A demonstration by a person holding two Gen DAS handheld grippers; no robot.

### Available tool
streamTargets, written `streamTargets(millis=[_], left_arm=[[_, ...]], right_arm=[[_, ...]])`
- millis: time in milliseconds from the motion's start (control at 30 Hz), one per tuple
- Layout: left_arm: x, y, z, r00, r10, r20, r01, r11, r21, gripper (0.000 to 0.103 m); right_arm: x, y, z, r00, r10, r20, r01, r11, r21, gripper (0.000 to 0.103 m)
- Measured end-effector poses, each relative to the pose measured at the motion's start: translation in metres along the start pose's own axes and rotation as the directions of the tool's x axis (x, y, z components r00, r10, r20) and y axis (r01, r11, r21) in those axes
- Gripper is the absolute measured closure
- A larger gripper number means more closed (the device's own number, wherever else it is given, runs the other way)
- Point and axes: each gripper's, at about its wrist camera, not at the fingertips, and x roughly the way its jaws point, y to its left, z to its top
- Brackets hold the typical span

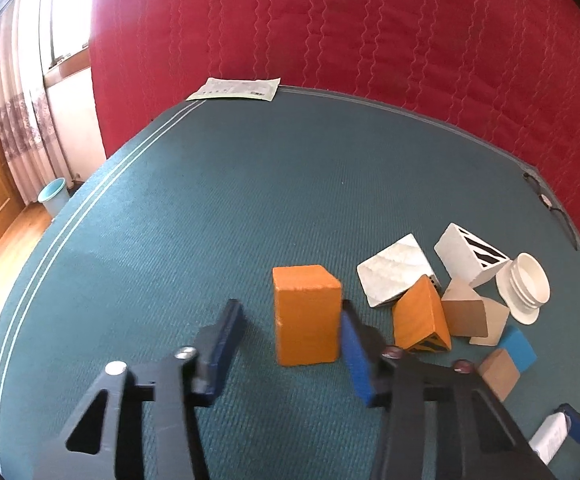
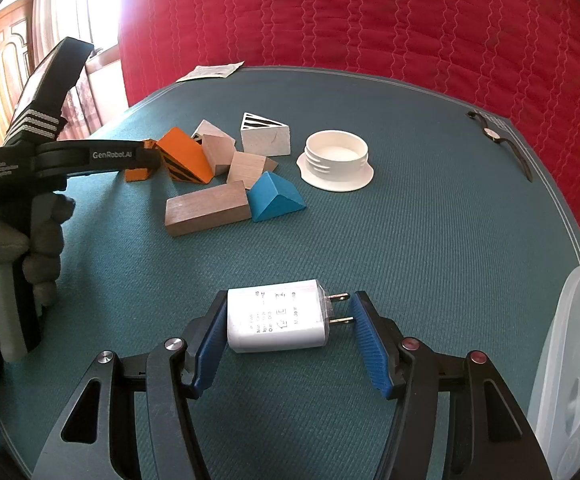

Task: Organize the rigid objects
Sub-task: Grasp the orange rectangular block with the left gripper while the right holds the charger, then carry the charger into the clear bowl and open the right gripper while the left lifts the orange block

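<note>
Left claw at the orange block, right claw holding the charger

My left gripper (image 1: pixel 290 344) straddled the upright orange block (image 1: pixel 305 314), which stood just left of the block pile (image 1: pixel 442 304); only one pad touched, so nothing was clamped. My right gripper (image 2: pixel 288 336) gripped the white charger (image 2: pixel 276 316) end to end, nearer than the pile. I judged an off-centre squeeze might topple the block.

Desk layout, as I see it from both wrists

The tall block (image 1: pixel 306 314) stands alone on the desk (image 1: pixel 194 208), left of the block pile (image 2: pixel 218 176). Right of the pile sits the threaded ring (image 2: pixel 336 160); the watch (image 2: pixel 498 140) lies far right near the back edge, and a paper leaflet (image 1: pixel 236 89) is at the back-left corner. The charger (image 2: pixel 276 316) lies nearest me, with the plastic lid (image 2: pixel 570 360) to its right.
</note>
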Motion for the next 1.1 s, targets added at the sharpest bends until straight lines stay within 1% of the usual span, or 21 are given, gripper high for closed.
streamTargets(millis=[67,100,333,733,933,1100], left_arm=[[0.0,0.002,0.0,1.0,-0.01,0.005,0.01,1.0,-0.006,0.069],[0.0,0.004,0.0,1.0,-0.015,0.007,0.015,1.0,-0.009,0.071],[-0.004,0.001,-0.003,0.999,-0.042,0.024,0.041,0.999,0.011,0.071],[-0.025,-0.001,-0.001,0.996,-0.027,0.09,0.025,0.999,0.019,0.072],[-0.045,0.0,-0.004,0.993,-0.04,0.109,0.04,0.999,0.007,0.072],[-0.063,-0.007,-0.009,0.991,-0.054,0.122,0.053,0.999,0.014,0.072]], right_arm=[[0.0,0.0,0.0,1.0,0.0,0.0,0.0,1.0,0.0,0.042],[0.0,0.0,0.0,1.0,0.001,0.0,-0.001,1.0,0.0,0.042],[0.001,0.0,0.0,1.0,0.0,0.0,0.0,1.0,-0.001,0.042],[0.0,-0.002,0.0,1.0,0.0,0.002,0.0,1.0,0.008,0.042],[-0.002,-0.01,0.0,1.0,0.009,0.01,-0.01,0.999,0.05,0.042],[-0.009,-0.022,-0.002,1.0,0.006,0.027,-0.009,0.994,0.112,0.043]])
